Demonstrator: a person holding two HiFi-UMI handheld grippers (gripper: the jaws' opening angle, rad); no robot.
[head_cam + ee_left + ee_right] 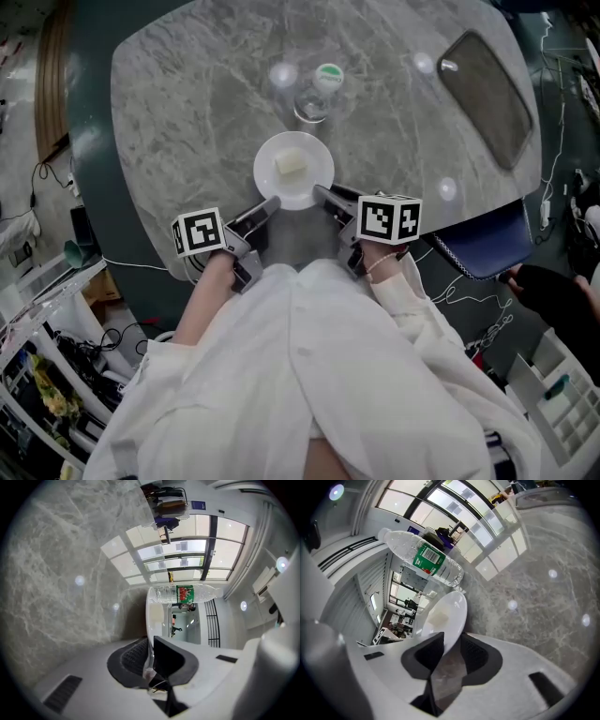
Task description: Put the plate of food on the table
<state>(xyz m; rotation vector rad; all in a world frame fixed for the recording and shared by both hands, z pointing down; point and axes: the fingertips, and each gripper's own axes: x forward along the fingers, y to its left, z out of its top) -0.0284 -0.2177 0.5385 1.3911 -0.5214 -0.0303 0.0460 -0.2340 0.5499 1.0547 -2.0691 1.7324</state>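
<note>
A white plate (309,180) with a pale piece of food (292,164) lies level on the grey marble table (187,112), close to its near edge. My left gripper (270,204) is shut on the plate's near-left rim; in the left gripper view its pads (136,658) pinch the plate's thin edge (157,620). My right gripper (321,193) is at the near-right rim. In the right gripper view, the plate's rim (450,616) lies between its jaws (451,651), which stand open with a gap beside it. A clear water bottle (317,92) stands just beyond the plate.
A dark rectangular tray (487,94) lies at the table's far right. A blue chair seat (483,246) sits off the table's right edge. Cables and shelving crowd the floor on both sides. The person's white sleeves fill the bottom of the head view.
</note>
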